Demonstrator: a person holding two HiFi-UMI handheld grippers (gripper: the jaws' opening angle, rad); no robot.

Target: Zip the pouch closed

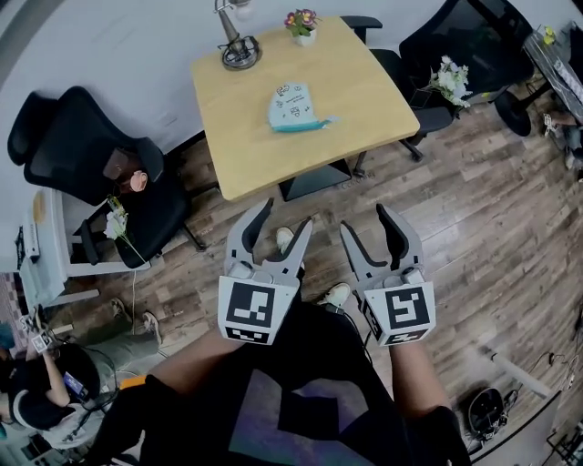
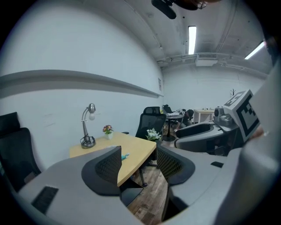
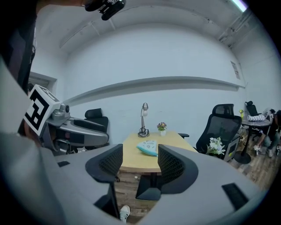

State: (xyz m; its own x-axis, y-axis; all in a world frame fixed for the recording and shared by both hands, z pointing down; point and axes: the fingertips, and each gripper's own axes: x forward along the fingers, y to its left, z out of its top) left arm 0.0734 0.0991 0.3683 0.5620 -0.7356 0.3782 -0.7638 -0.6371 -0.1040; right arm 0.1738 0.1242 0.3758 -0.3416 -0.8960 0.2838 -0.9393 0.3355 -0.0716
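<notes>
The pouch (image 1: 293, 107), pale blue with a teal edge and dark print too small to read, lies flat near the middle of a square, light wooden table (image 1: 364, 91). A chrome desk lamp (image 1: 237, 41) stands at its 11 o'clock and a small flower pot (image 1: 302, 25) at 12. Black office chairs (image 1: 91, 150) flank the table on a brown plank floor (image 1: 492, 209) beside a white wall (image 1: 109, 45). At the table's 6 o'clock, well apart from it, the left gripper (image 1: 285, 217) and right gripper (image 1: 364, 220) hang in the air. Their jaws are spread, with nothing between them.
</notes>
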